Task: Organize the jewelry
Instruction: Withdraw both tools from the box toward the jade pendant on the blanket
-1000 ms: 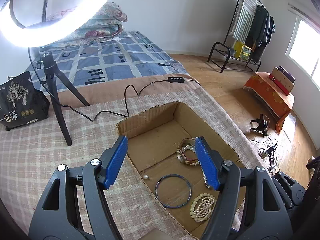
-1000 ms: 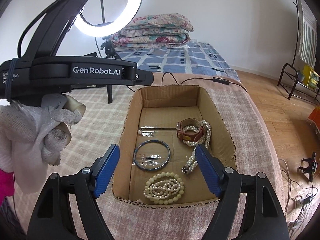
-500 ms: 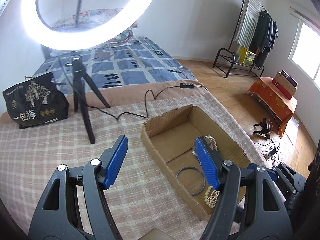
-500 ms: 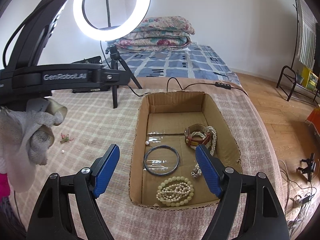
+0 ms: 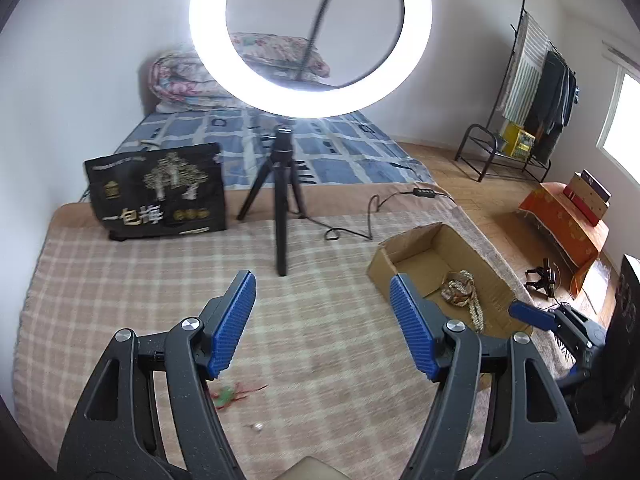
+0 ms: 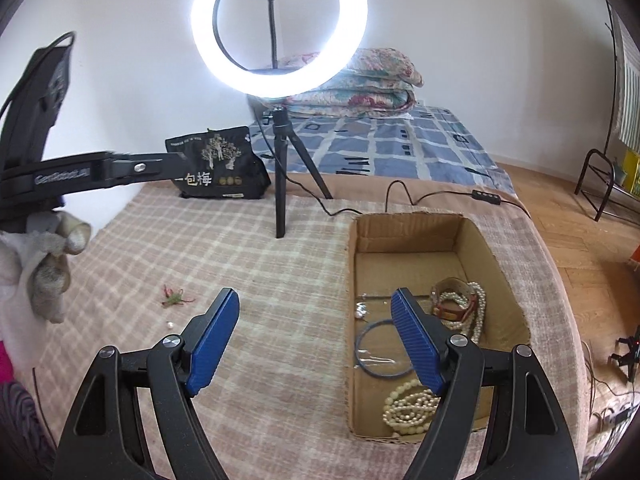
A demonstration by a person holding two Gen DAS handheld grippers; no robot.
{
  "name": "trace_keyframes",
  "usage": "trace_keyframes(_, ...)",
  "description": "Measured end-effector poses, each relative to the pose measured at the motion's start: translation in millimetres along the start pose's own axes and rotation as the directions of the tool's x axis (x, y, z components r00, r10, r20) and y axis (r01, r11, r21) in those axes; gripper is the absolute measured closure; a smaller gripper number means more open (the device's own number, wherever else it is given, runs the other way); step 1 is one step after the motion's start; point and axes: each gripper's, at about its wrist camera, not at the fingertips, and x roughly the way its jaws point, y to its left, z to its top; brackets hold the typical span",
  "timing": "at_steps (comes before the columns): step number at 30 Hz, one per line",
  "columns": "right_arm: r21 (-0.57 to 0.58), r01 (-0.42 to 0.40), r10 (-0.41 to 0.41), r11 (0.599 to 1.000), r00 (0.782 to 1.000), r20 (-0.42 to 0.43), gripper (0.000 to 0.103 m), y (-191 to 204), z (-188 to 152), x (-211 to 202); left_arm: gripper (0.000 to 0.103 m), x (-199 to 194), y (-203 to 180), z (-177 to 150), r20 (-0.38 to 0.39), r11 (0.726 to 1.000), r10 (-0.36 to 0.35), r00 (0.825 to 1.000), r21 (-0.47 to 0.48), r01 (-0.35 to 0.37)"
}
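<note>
A cardboard box (image 6: 486, 248) lies on the checked blanket and holds a blue bangle (image 6: 362, 338), a brown watch with a pearl string (image 6: 460, 304), a pearl bracelet (image 6: 408, 404) and a small earring (image 6: 361, 309). The box also shows in the left wrist view (image 5: 420, 240). A red-green trinket (image 6: 176, 298) and a small pearl (image 6: 171, 324) lie on the blanket left of the box; they also show as a trinket (image 5: 232, 392) and a pearl (image 5: 259, 427) under my left gripper (image 5: 322, 324). My left gripper is open and empty. My right gripper (image 6: 314, 338) is open and empty beside the box's left wall.
A ring light on a black tripod (image 6: 280, 184) stands behind the box, its cable (image 6: 400, 196) trailing right. A black printed bag (image 6: 218, 168) leans at the back. The left gripper's body (image 6: 100, 170) and gloved hand (image 6: 44, 264) reach in at the left.
Both grippers have swung left, away from over the box. The left one now looks over the open blanket, with the trinket and pearl below it. Both stay open.
</note>
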Motion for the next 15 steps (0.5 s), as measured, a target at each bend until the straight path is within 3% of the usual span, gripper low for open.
trace_keyframes(8,0.019,-0.059,0.059,0.998,0.998,-0.01,0.025,28.4,4.7,17.9,0.031,-34.4,68.3,-38.3,0.002,0.993,0.056,0.998,-0.101,-0.055)
trace_keyframes(15,0.011,-0.145,0.145,0.989,0.989,-0.022,0.025,60.1,-1.5,34.6,0.031,-32.1,104.2,-62.4,-0.036,0.983,0.075,0.997,-0.165,-0.08)
